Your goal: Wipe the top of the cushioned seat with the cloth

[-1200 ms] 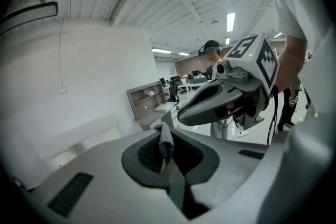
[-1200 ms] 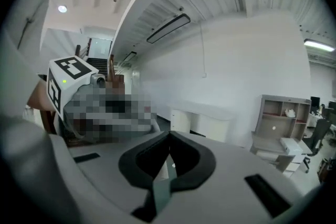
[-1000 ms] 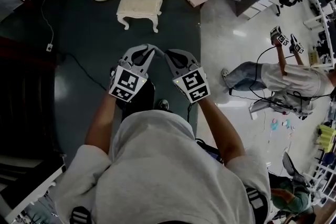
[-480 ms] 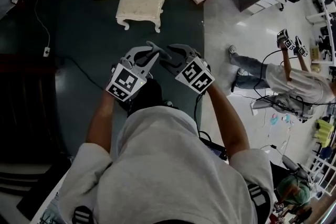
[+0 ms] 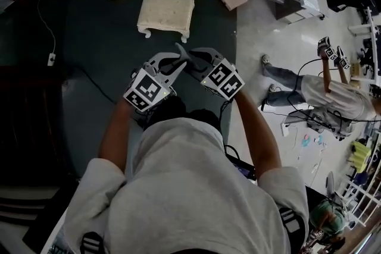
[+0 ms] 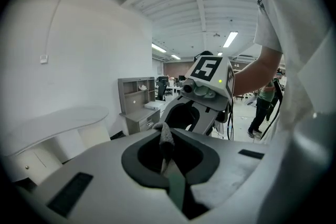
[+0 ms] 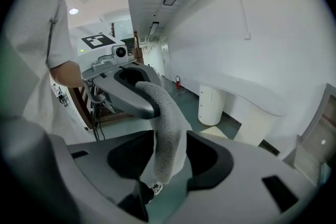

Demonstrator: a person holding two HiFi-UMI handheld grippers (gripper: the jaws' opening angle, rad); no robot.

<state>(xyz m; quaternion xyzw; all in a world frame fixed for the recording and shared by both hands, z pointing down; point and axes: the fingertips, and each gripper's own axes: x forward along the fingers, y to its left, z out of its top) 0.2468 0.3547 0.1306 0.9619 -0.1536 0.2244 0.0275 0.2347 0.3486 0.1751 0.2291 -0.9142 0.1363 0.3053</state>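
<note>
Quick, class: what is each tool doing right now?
Left tool: closed on the cloth.
Right tool: open, jaws just opened; the cloth hangs between them, ungripped.

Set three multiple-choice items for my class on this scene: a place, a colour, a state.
1. Where does the cream cushioned stool stand? A dark green floor; B grey desk; C pale tiles.
2. What colour is the fuzzy cloth? A red; B grey; C yellow.
3. The jaws of the left gripper are: A wide apart, empty; B shut on a cable; C shut on the cloth.
1 A, green floor surrounds its legs. 2 B, grey in both gripper views. 3 C, its view shows them pinching it.
</note>
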